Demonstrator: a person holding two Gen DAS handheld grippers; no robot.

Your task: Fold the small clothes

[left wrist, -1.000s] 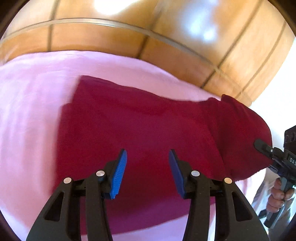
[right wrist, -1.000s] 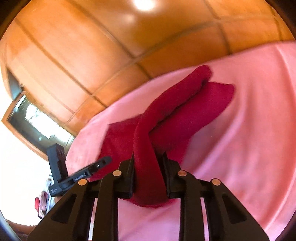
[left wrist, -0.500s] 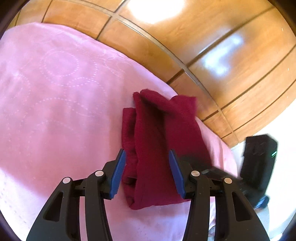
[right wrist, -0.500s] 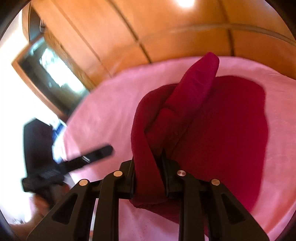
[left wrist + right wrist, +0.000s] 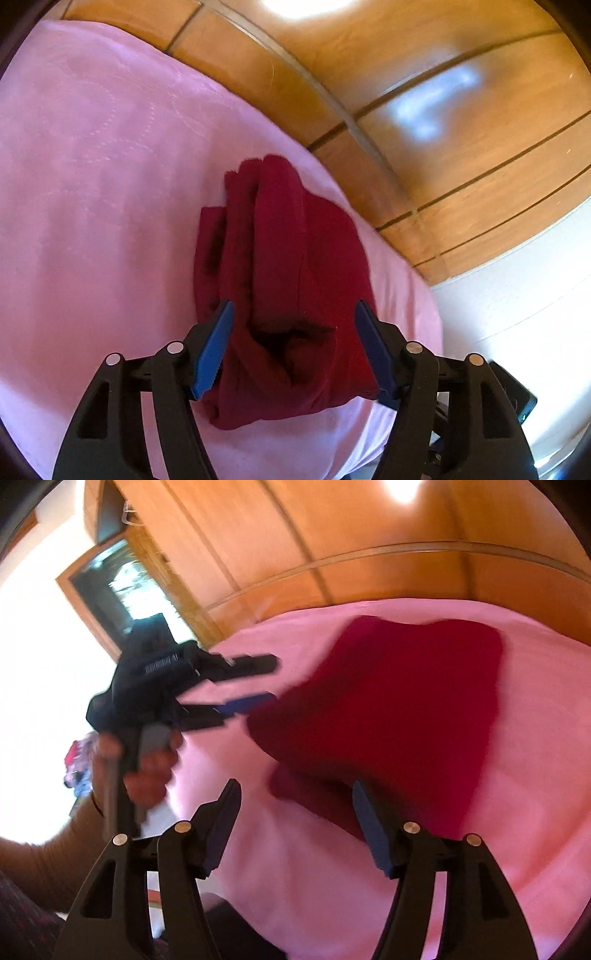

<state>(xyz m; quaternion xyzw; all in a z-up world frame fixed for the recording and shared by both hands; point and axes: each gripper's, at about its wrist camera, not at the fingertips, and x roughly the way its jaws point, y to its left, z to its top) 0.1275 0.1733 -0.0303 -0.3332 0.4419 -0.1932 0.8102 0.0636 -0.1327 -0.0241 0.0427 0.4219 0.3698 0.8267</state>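
Observation:
A dark red garment [image 5: 288, 280] lies folded in layers on the pink sheet [image 5: 96, 192]. My left gripper [image 5: 293, 332] straddles its near end; the jaws are opening, the cloth lies between them and the blue pads [image 5: 214, 347] do not press on it. In the right wrist view the garment [image 5: 399, 709] lies flat. The jaws of my right gripper [image 5: 295, 812] are opening just short of its near edge, with nothing held. There the left gripper [image 5: 266, 681] reaches in from the left towards the garment's edge, with a hand [image 5: 147, 771] on its grip.
A glossy wooden panelled wall [image 5: 443, 110] rises behind the bed. The sheet's edge [image 5: 424, 314] drops off at the right, with a white wall [image 5: 517, 295] beyond. A dark framed window [image 5: 122, 579] sits at the left, and a sleeve [image 5: 44, 867] shows below it.
My right gripper has let go of the raised fold, which now lies flat on the garment. My left jaws have spread wider. Both views have swung across the bed.

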